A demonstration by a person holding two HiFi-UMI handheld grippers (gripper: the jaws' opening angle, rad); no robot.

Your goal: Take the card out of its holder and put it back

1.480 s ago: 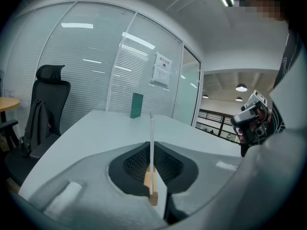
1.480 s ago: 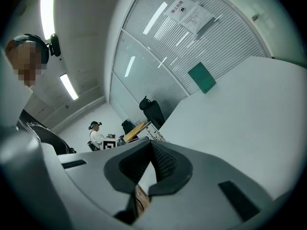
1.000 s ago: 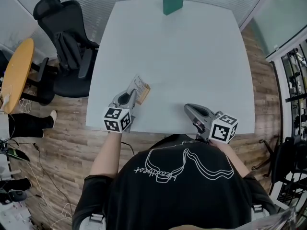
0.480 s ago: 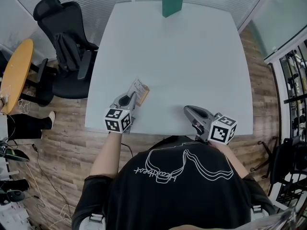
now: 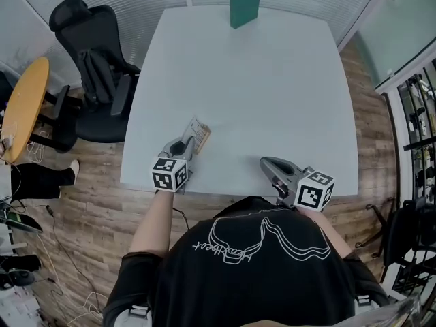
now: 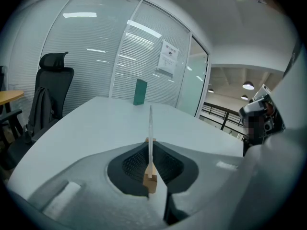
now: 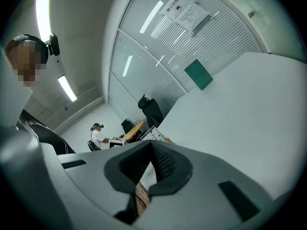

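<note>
One view, left gripper view, shows jaws clamping the wooden holder (image 6: 150, 180).

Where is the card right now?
In the head view the card is over the table's near-left corner, clamped edge-on in the left gripper, with the wooden holder at its base.
</note>
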